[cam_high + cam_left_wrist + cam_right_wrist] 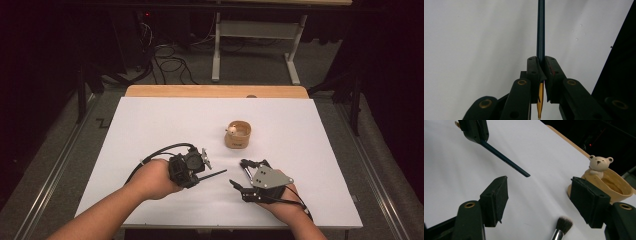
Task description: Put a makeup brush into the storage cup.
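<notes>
My left gripper point(541, 75) clamps the pencil point(541, 30) level, ready for the cup point(610, 186), while my right gripper point(544, 202) gapes, brush point(562, 226) between its fingers

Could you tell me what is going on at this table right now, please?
A person works at a white table with a gripper in each hand. The left gripper is shut on a thin dark blue brush handle, holding it out toward the right gripper. That one stands open, nothing between its jaws, with a small makeup brush lying just below it. A tan pot with a little bear on its rim waits farther back.
</notes>
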`<action>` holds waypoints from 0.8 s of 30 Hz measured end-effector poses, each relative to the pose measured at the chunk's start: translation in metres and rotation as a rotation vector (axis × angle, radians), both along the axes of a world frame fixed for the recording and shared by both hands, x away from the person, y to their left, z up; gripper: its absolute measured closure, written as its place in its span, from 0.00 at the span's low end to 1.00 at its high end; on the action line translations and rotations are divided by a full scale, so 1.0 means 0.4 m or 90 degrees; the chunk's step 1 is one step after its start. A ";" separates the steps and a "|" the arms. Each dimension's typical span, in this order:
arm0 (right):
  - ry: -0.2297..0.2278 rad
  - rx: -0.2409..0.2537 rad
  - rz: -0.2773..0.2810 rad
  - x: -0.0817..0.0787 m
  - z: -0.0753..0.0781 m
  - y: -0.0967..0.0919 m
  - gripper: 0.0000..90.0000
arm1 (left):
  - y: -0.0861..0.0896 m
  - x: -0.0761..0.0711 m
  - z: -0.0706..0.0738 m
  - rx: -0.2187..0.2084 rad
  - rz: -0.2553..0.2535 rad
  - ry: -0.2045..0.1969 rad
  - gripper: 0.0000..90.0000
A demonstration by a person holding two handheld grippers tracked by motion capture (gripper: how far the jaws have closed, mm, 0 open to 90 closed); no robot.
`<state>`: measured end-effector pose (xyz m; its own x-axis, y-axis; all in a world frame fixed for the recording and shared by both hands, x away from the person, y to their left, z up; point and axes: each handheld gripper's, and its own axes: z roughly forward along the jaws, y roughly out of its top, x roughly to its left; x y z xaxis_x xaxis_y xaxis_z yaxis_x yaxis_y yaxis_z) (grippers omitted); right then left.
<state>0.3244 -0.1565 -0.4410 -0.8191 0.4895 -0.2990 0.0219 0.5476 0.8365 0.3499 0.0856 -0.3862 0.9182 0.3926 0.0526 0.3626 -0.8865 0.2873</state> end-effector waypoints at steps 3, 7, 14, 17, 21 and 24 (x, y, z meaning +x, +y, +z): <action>-0.016 -0.010 0.004 -0.002 -0.003 0.003 0.38 | -0.004 -0.001 0.002 -0.002 -0.003 0.001 0.92; -0.022 -0.028 0.003 -0.008 -0.010 0.011 0.42 | -0.008 0.000 0.003 0.009 -0.010 0.003 0.92; -0.036 -0.048 0.014 -0.014 -0.018 0.022 0.48 | -0.018 -0.001 0.001 0.017 -0.021 0.013 0.92; -0.032 -0.057 0.016 -0.015 -0.022 0.024 0.50 | -0.023 -0.003 -0.002 0.021 -0.024 0.015 0.92; -0.040 -0.069 0.026 -0.015 -0.026 0.025 0.55 | -0.032 -0.007 -0.005 0.036 -0.040 0.014 0.92; -0.046 -0.078 0.031 -0.016 -0.028 0.027 0.57 | -0.040 -0.012 -0.007 0.040 -0.047 0.015 0.92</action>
